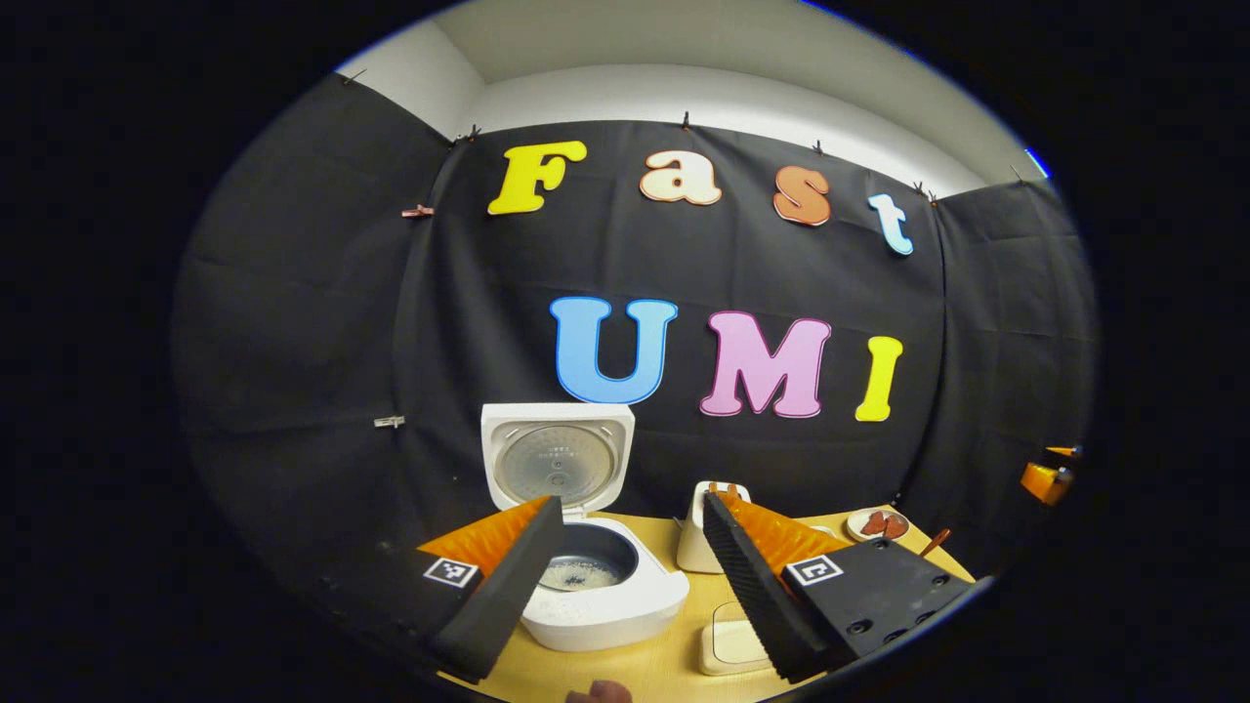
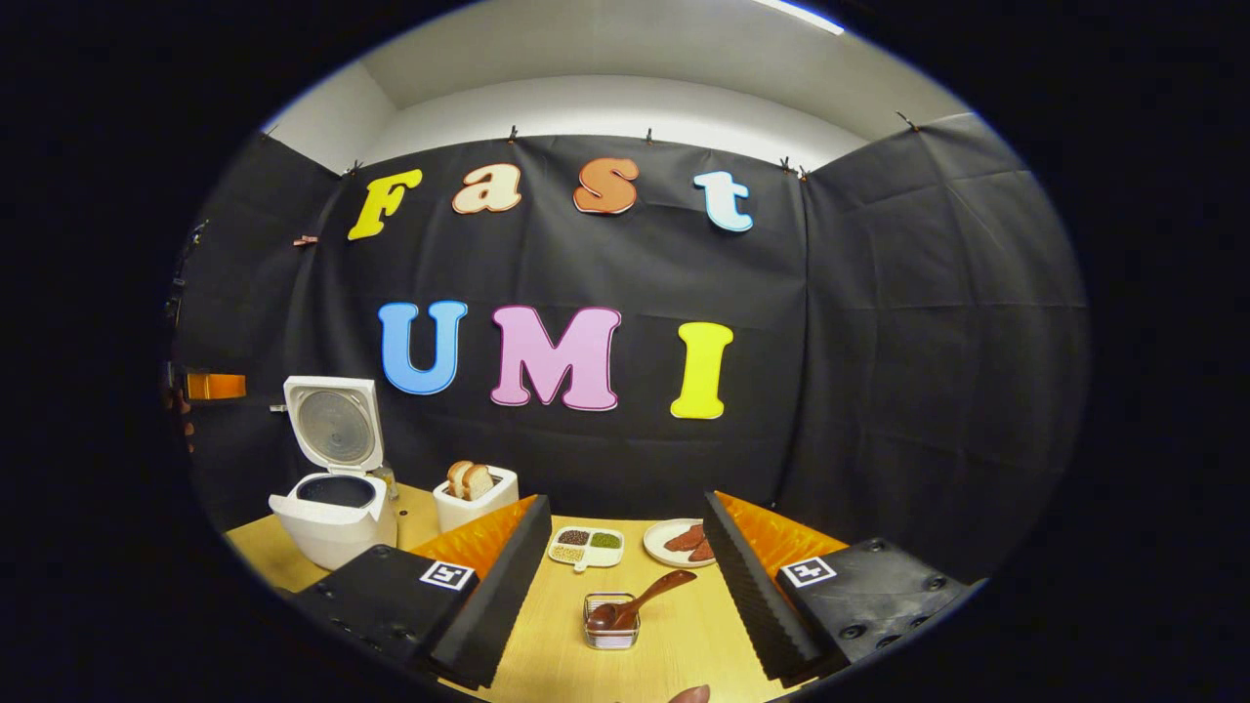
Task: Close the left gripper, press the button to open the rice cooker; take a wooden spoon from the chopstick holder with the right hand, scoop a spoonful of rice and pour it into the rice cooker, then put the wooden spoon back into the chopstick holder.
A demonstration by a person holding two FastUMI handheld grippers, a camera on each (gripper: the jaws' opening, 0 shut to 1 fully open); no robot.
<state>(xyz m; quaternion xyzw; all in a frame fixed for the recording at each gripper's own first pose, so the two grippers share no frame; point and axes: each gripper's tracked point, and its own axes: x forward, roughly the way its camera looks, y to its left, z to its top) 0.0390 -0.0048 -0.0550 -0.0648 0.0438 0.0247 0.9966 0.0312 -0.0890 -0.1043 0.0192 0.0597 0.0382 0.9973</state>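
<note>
White rice cooker sitting on the pale wooden table, square lid flipped straight up, dark inner pot with a bit of rice visible at the bottom in the left gripper view. Left gripper hanging just in front of it with fingers spread wide, gripping nothing; left-hand finger overlapping the cooker's rim in the picture, can't tell whether actually touching. White toaster-like box just right of the cooker, small cream square dish nearer the camera.

Over in the right gripper view: right gripper also spread wide open, empty. Brown wooden spoon resting bowl-down in the small wire chopstick holder, handle leaning up to the right, sitting between the two fingers but clear of both. Behind that, a white divided tray of grains and a white plate with reddish-brown pieces. White box with bread slices further back, open cooker at far left. Fingertip of a hand poking in at the bottom edge.
</note>
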